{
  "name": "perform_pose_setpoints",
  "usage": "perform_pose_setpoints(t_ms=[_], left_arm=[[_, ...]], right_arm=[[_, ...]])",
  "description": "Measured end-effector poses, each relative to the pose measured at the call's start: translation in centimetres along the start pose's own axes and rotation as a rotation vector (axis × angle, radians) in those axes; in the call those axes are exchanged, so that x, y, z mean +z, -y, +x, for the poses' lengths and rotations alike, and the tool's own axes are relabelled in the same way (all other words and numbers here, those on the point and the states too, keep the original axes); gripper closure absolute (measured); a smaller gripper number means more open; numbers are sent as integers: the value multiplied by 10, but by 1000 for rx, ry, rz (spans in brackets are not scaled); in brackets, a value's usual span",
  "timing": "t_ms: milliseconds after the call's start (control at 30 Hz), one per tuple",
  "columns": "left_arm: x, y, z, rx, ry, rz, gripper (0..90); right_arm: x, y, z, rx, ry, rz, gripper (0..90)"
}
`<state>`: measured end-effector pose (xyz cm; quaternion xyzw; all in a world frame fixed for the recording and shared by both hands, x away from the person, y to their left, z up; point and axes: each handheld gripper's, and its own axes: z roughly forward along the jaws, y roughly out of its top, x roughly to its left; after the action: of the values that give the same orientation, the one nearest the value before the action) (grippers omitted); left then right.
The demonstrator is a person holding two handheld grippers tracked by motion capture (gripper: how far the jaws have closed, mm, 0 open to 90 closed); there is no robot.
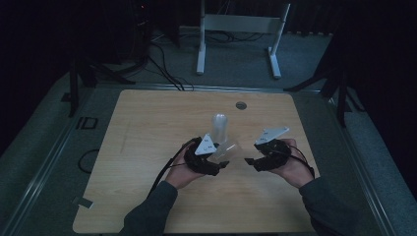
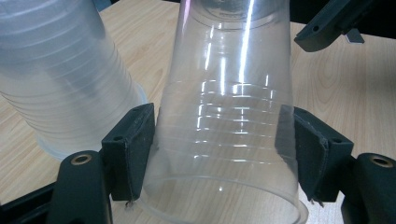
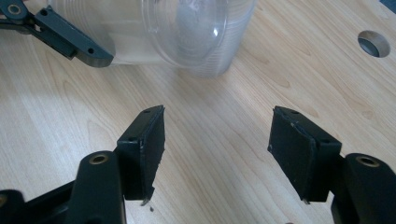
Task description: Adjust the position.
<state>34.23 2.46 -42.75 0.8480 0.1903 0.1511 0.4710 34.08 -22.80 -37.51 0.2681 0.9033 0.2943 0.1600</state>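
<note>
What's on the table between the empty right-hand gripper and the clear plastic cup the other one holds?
Nothing: bare wooden table separates the right gripper from the clear plastic cup, in the right gripper view.

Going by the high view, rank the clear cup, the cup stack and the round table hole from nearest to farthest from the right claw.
1. Clear cup, held in the left claw, just left of the right claw.
2. Cup stack, upside down, farther back and left.
3. Table hole, near the far edge.

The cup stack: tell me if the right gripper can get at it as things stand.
Probably yes. The right gripper is open and holds nothing, with bare table ahead. The cup stack stands beyond the clear cup clamped in the left gripper, so it should go around that.
</note>
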Motion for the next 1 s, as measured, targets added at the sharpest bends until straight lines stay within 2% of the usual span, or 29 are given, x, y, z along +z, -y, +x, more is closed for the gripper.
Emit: perform_pose_setpoints(t_ms=[300, 567, 933, 1000], left_arm=[[-1, 3, -1, 16, -6, 12, 296], [0, 4, -2, 27, -3, 17, 296], [0, 6, -3, 43, -7, 23, 297], [0, 6, -3, 51, -7, 29, 297]], right_arm=[[2, -9, 3, -79, -23, 58, 357], [4, -18, 5, -143, -64, 119, 356], [7, -29, 6, -191, -92, 173, 357], [9, -31, 5, -212, -99, 198, 367]])
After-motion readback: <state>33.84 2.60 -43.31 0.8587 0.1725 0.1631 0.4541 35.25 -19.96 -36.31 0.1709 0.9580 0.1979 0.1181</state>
